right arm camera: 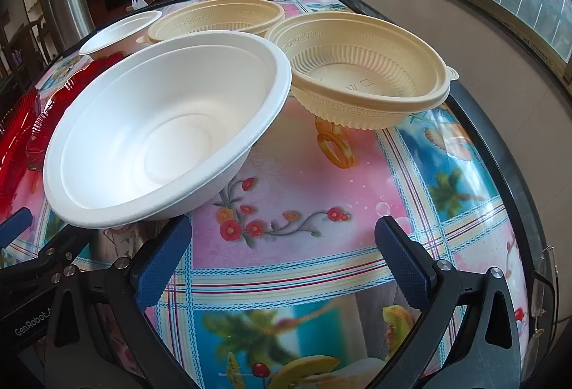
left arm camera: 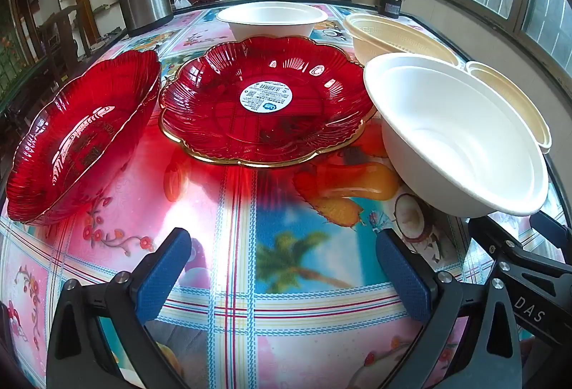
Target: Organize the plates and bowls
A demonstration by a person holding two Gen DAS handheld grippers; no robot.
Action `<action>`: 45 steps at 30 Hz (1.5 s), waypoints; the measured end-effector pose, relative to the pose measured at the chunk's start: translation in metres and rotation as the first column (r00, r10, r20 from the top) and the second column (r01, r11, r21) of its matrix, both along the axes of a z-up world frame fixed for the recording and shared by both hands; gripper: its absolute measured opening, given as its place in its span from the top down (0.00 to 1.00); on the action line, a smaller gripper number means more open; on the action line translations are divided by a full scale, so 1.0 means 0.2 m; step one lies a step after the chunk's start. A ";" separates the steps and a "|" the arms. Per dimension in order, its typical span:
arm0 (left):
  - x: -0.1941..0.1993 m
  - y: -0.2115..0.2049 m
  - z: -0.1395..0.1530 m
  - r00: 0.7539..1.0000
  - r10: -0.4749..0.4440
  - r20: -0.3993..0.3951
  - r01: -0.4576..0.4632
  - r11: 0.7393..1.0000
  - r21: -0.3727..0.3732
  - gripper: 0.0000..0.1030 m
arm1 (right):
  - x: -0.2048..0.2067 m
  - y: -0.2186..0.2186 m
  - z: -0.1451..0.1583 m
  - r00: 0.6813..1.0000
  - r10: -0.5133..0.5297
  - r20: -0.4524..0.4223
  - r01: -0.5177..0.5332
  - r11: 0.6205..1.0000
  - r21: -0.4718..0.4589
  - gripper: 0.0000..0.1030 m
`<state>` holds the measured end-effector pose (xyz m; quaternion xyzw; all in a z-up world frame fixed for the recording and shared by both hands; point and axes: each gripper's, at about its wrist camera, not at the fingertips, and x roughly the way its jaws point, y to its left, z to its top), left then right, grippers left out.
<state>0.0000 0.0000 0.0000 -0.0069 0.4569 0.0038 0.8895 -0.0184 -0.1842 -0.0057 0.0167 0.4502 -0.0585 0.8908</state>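
The near white bowl (right arm camera: 157, 128) is seen tilted on the counter (right arm camera: 321, 181), one side propped on the rim of the red plate (left arm camera: 264, 99), beside a cream bowl (right arm camera: 364, 67). Nothing is held in any bowl or plate. No stacking appears begun; a grasp is judged the step in hand. The right tongs (right arm camera: 282, 260) are spread apart and empty, as are the left tongs (left arm camera: 279, 264). A grip on the white bowl's rim is probably called for, to nest it in the far white bowl (left arm camera: 271, 19).
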 end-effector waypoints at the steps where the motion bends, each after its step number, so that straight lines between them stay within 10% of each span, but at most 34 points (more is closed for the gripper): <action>1: 0.00 0.00 0.00 1.000 0.000 0.000 0.000 1.000 0.000 0.00 | 0.00 0.00 0.00 1.000 0.000 0.000 0.000 1.000 0.000 0.00; 45: -0.02 0.00 0.00 1.000 0.011 -0.003 -0.011 1.000 0.002 0.00 | 0.02 0.00 0.01 0.999 -0.008 -0.052 0.008 1.000 0.009 0.00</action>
